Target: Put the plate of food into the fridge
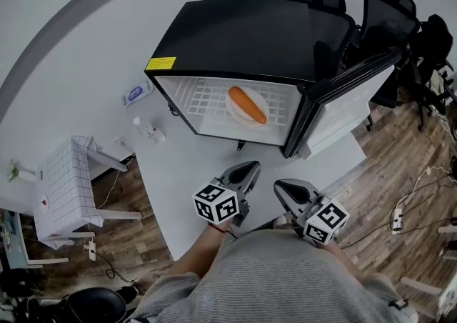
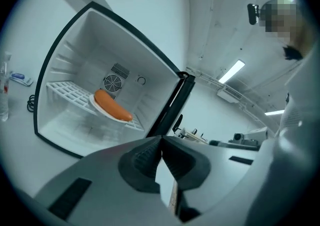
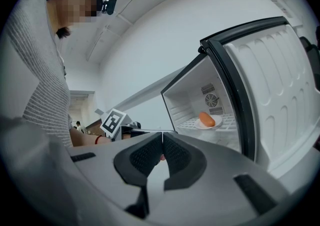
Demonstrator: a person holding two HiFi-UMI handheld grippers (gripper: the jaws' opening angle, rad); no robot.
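A black mini fridge (image 1: 243,36) stands on the white table (image 1: 193,179) with its door (image 1: 353,96) swung open to the right. Inside, a white plate (image 1: 246,106) carrying an orange sausage-shaped food (image 1: 247,103) rests on the white wire shelf (image 1: 203,96). The plate (image 2: 112,107) also shows in the left gripper view, and the plate (image 3: 208,121) in the right gripper view. My left gripper (image 1: 250,169) and right gripper (image 1: 280,187) are both shut and empty, held low near the table's front edge, well back from the fridge.
A clear bottle (image 1: 148,130) and a small blue-and-white tube (image 1: 136,93) lie on the table left of the fridge. Black office chairs (image 1: 389,11) stand behind it. A white gridded side table (image 1: 64,189) sits on the wooden floor at the left.
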